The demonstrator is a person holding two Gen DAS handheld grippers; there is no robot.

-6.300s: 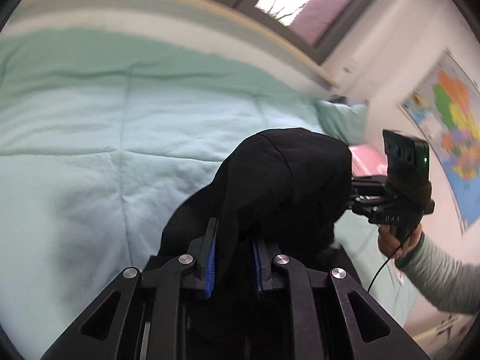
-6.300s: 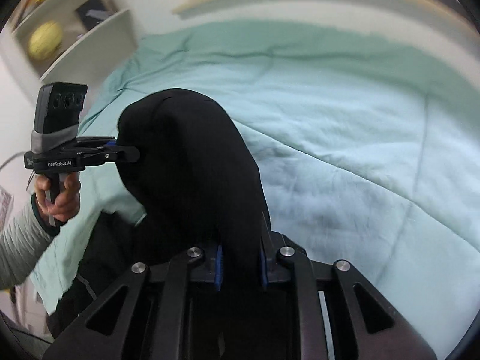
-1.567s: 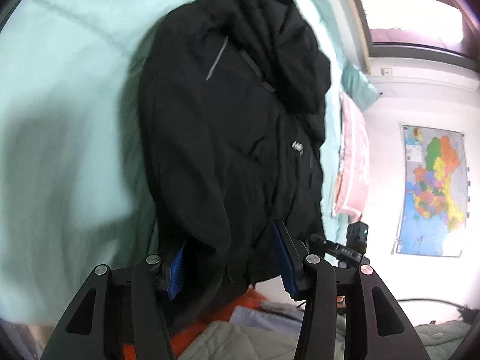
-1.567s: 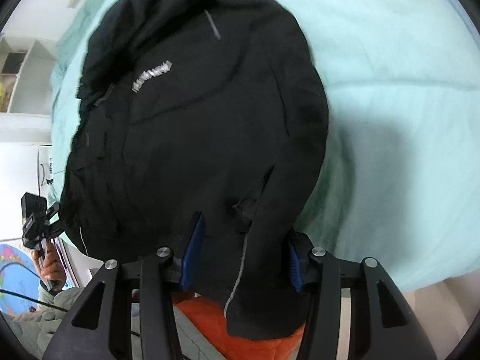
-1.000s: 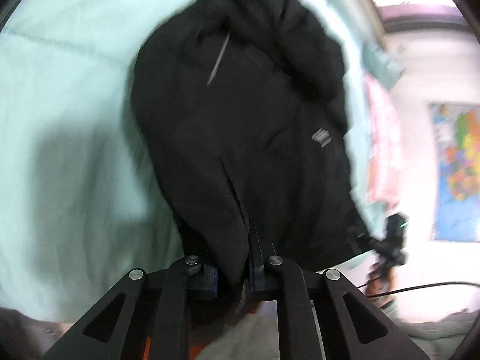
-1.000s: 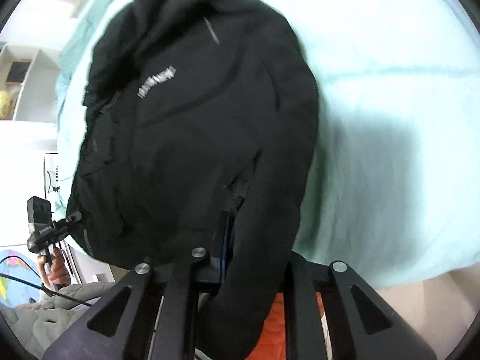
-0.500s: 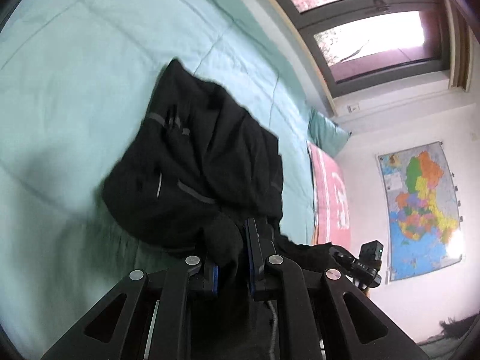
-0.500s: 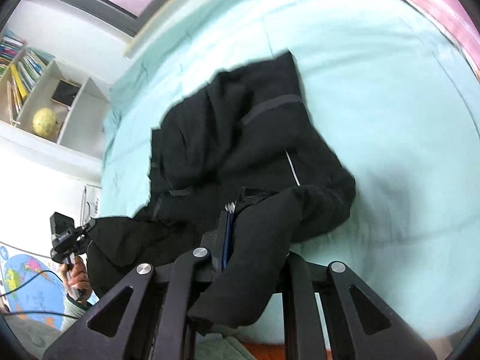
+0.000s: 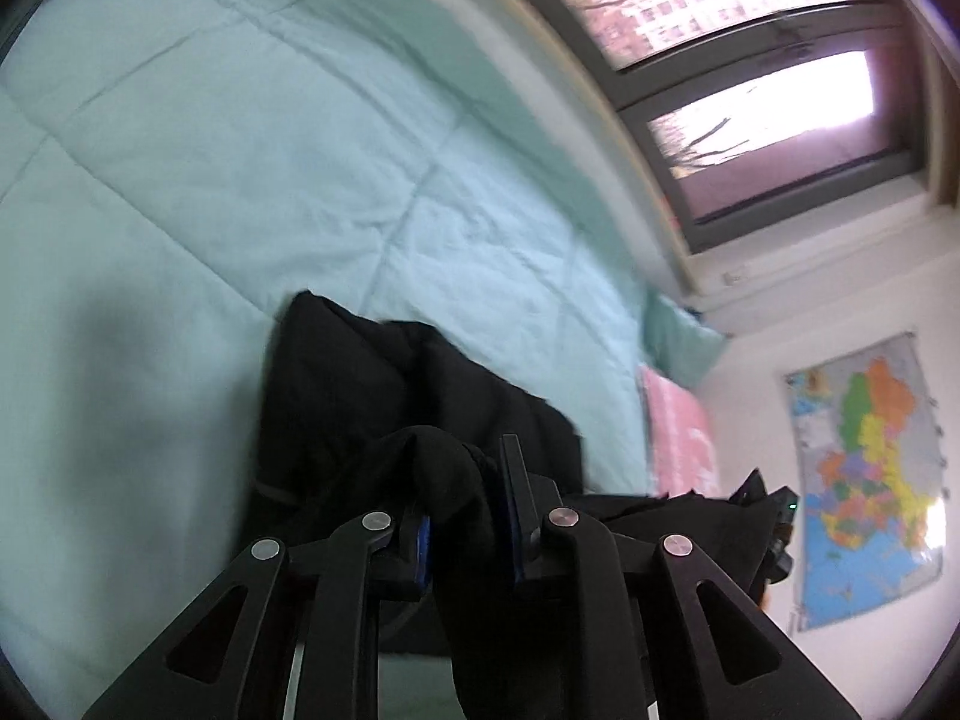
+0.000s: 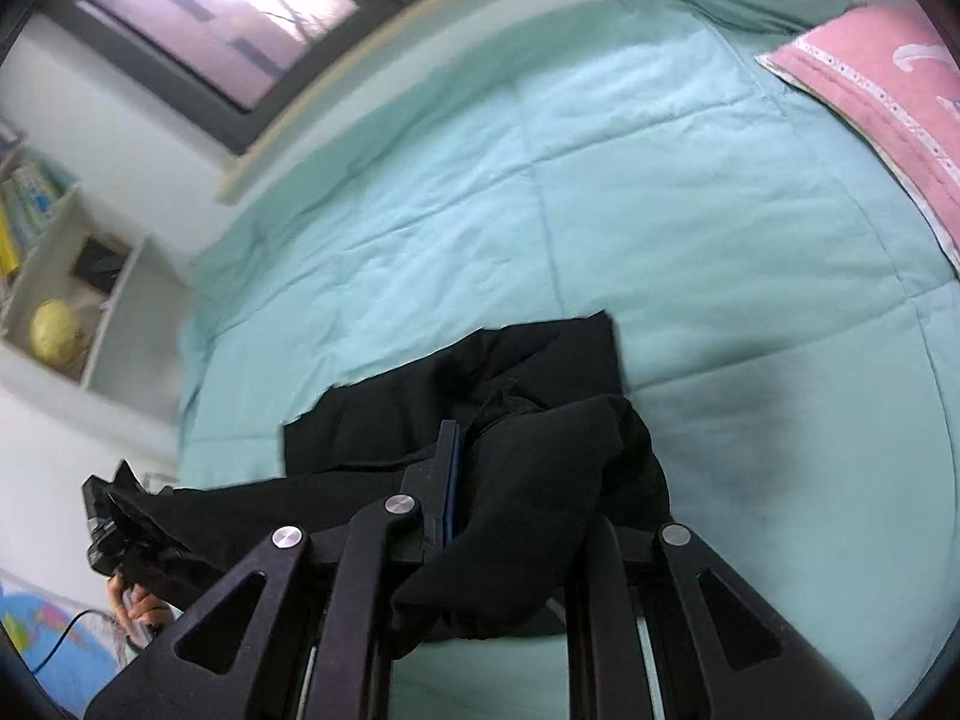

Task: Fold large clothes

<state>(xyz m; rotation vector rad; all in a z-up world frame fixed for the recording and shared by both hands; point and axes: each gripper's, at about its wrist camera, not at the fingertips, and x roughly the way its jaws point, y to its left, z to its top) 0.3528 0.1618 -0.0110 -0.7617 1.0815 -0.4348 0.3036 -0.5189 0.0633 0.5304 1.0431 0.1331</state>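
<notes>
A large black jacket [image 9: 372, 396] lies bunched on the near part of a mint-green quilted bed [image 9: 252, 138]. My left gripper [image 9: 465, 501] is shut on a thick fold of the black jacket, held above the bed. My right gripper [image 10: 516, 468] is shut on another fold of the jacket [image 10: 540, 372]; the cloth drapes over its right finger and hides it. A taut span of the jacket runs between the two grippers. The right gripper also shows in the left wrist view [image 9: 774, 516], and the left gripper in the right wrist view [image 10: 114, 528].
A pink pillow [image 10: 870, 78] and a green pillow [image 9: 678, 336] lie at the head of the bed. A window [image 9: 750, 78] runs along the far side. A map [image 9: 864, 468] hangs on the wall. A white shelf with a yellow globe [image 10: 57, 330] stands beyond the bed.
Both grippers closed on the jacket's near edge and carried it up and forward over the bed, doubling the jacket onto itself. The views tilted up toward the window.
</notes>
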